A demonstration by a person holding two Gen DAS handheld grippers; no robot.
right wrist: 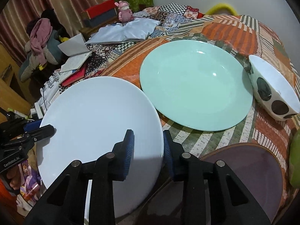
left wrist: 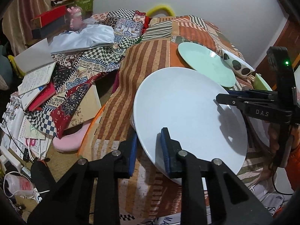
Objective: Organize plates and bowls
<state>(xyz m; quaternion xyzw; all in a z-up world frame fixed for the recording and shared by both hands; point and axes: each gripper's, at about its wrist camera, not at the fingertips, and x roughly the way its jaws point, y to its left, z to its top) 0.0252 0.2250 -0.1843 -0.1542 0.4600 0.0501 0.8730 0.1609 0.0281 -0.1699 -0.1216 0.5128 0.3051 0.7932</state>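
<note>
A large white plate (left wrist: 187,108) (right wrist: 97,116) is held by its rim from two opposite sides. My left gripper (left wrist: 149,140) is shut on its near edge in the left wrist view, one blue pad on top and one beneath. My right gripper (right wrist: 148,136) is shut on the plate's right edge; in the left wrist view it shows as the right gripper (left wrist: 218,97). The left gripper (right wrist: 42,126) grips at the far left. Beyond lie a mint-green plate (left wrist: 206,63) (right wrist: 195,84) and a white bowl with dark spots (left wrist: 236,63) (right wrist: 271,93), tipped on its side.
A dark purple plate (right wrist: 243,172) lies just right of my right gripper, with a green dish (right wrist: 295,159) at the frame edge. All rest on a striped patchwork cloth (right wrist: 234,30). Books (left wrist: 35,82), patterned fabric, a pale bag (left wrist: 84,37) and boxes crowd the left.
</note>
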